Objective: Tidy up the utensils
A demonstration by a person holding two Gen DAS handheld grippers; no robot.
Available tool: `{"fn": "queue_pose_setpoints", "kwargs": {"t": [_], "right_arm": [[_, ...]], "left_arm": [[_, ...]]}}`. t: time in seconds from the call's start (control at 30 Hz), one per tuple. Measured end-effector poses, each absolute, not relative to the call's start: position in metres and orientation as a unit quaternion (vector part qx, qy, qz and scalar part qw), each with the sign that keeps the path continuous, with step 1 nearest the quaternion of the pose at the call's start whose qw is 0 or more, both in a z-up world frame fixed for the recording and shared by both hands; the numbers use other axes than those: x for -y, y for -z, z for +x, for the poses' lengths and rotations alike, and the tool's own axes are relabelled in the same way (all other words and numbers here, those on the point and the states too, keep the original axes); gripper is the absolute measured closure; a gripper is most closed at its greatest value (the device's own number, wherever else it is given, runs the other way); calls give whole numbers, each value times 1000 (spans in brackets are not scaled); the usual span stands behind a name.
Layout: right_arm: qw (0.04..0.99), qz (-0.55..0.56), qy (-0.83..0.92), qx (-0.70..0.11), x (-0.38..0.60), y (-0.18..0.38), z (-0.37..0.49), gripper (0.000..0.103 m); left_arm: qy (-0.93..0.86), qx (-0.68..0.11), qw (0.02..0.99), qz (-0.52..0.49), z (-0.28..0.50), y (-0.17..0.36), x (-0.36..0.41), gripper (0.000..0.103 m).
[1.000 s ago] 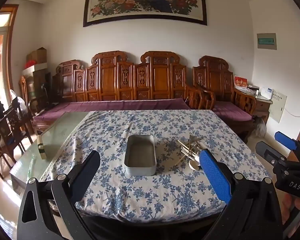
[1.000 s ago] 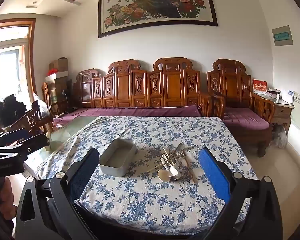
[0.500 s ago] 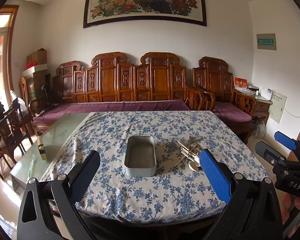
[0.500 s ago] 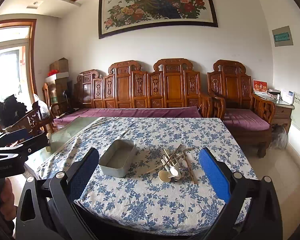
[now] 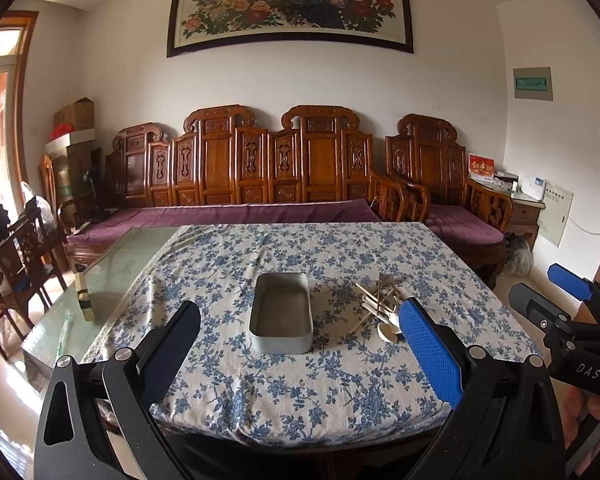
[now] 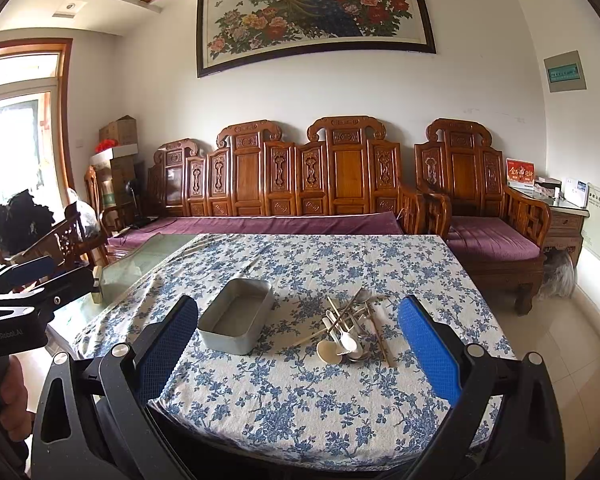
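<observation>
An empty grey metal tray [image 5: 281, 313] stands mid-table on the blue floral tablecloth [image 5: 300, 392]; it also shows in the right wrist view [image 6: 236, 317]. A pile of spoons and chopsticks [image 5: 382, 305] lies just right of it, seen too in the right wrist view [image 6: 350, 330]. My left gripper [image 5: 300, 352] is open and empty, held back over the table's near edge. My right gripper [image 6: 298, 344] is open and empty, likewise back from the table. Each gripper appears at the edge of the other's view: the right one [image 5: 572, 320], the left one [image 6: 24, 288].
The cloth covers the right part of a glass-topped table [image 5: 112, 276]; a small wooden block [image 5: 85, 300] stands on the bare glass at left. A carved wooden sofa [image 5: 284, 168] runs behind the table. Chairs [image 5: 16, 264] stand at left.
Both views have shifted very slightly; the table sits a touch lower in frame. The tray and utensils have not moved. Both grippers stay open.
</observation>
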State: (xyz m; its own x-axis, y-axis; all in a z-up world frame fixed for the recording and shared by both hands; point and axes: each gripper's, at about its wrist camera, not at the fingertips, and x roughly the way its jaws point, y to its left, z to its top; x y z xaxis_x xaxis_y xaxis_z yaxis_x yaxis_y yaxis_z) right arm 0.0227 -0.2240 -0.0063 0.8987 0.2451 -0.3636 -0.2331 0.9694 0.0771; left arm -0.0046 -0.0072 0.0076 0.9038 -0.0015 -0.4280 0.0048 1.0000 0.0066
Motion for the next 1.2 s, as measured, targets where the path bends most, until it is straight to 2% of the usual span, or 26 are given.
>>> {"fn": "queue_pose_setpoints", "kwargs": {"t": [1.2], "right_arm": [[974,16,-124,-189,227,5,23,3]], "left_arm": [[4,-217,976,1,-7,-10,5,7]]}}
